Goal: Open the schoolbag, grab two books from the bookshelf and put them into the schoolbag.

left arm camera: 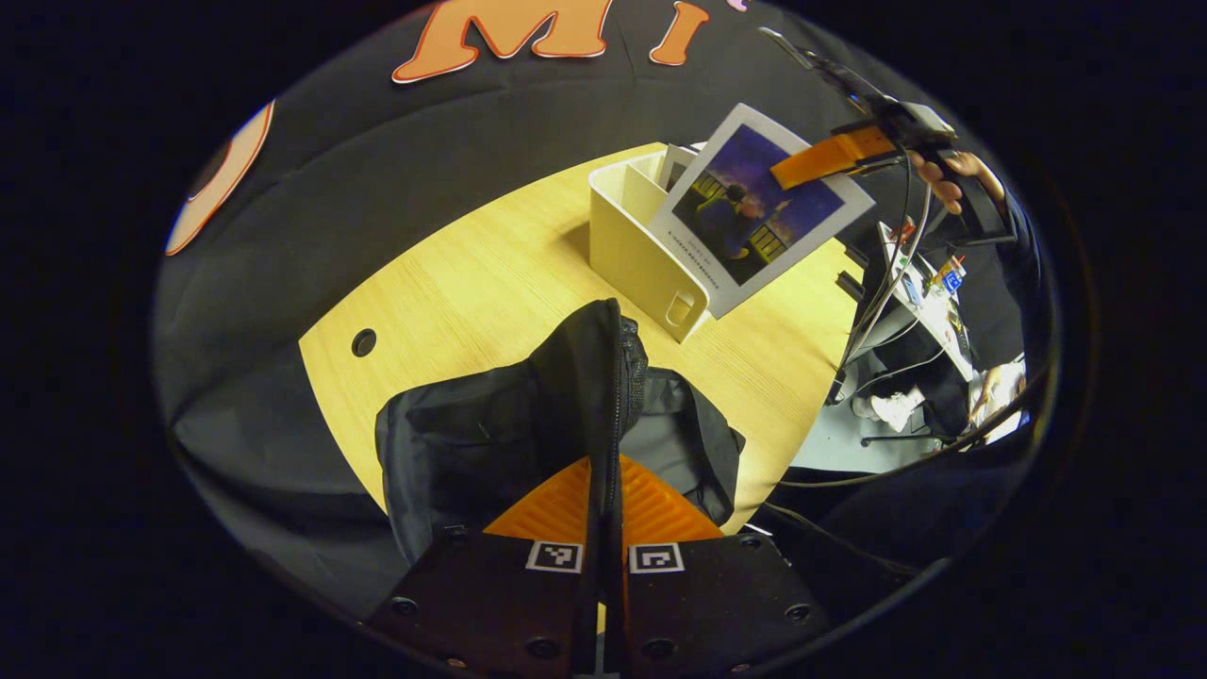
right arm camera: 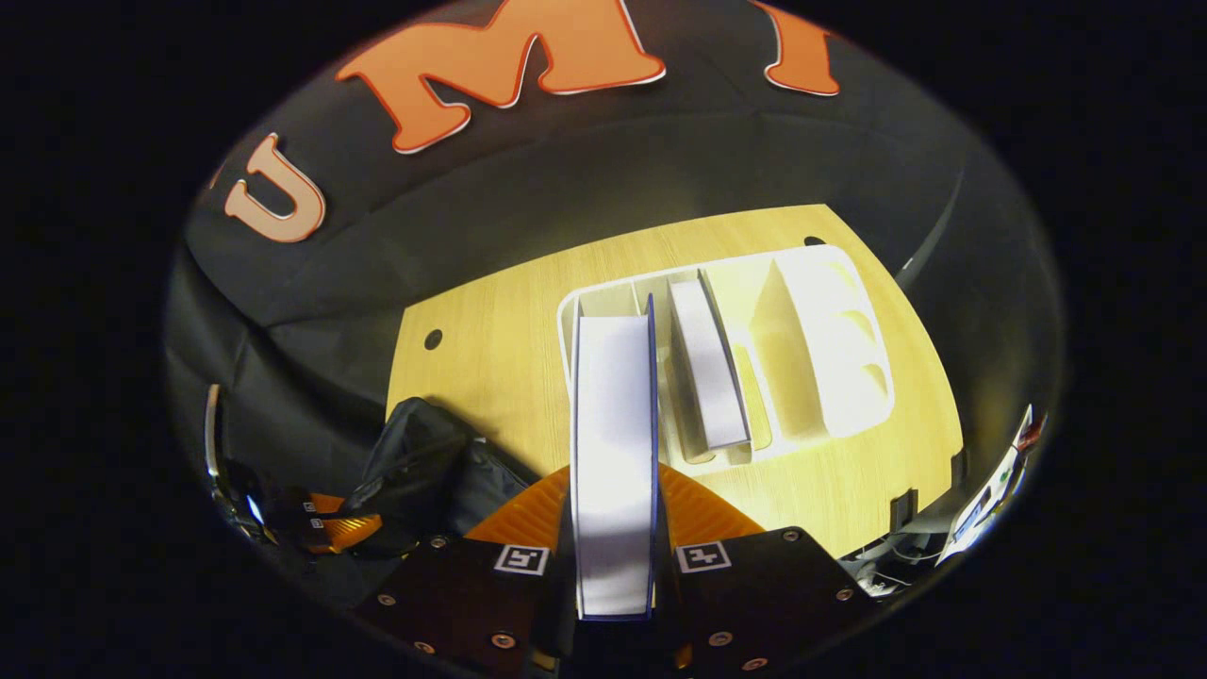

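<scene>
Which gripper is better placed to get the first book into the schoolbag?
Right. The right gripper is shut on a book lifted above the bookshelf, while the left gripper pinches the schoolbag edge, holding it up.

two books [right arm camera: 613,453], one schoolbag [left arm camera: 509,424], one bookshelf [right arm camera: 830,339]

The bag [left arm camera: 528,424] is hiding the table's [left arm camera: 471,273] near edge, and its inside is staying out of sight. The held book [left arm camera: 759,207] is covering part of the shelf [left arm camera: 627,236]; its cover lettering is too small to read. Clutter [left arm camera: 929,311] past the table's right edge is blurring together.
</scene>
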Tool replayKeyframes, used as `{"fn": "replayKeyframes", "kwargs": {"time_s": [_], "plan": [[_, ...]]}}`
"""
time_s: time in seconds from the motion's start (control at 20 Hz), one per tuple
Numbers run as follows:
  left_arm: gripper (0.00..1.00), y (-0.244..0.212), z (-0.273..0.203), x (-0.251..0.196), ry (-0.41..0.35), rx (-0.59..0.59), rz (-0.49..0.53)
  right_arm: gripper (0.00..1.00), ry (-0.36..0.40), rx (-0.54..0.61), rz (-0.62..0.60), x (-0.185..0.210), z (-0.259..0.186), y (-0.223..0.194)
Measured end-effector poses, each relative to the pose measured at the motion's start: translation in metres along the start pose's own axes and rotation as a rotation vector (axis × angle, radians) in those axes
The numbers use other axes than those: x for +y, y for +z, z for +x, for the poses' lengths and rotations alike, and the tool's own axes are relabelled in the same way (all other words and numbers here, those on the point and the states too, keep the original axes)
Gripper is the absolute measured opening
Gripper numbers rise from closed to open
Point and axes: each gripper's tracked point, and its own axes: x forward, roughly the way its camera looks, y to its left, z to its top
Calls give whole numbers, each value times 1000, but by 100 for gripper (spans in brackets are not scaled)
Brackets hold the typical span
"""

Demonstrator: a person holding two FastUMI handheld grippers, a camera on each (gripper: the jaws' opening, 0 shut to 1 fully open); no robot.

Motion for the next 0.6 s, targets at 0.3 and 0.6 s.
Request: {"fn": "replayKeyframes", "kwargs": {"time_s": [0.3,0.6], "plan": [[4,2,-4,5,-18,-24,-47,34,142,-68,52,-1,-51,-20],[4,2,-6,4,-19,-37,-53,33,242,-105,121,-1,-68,-39]]}}
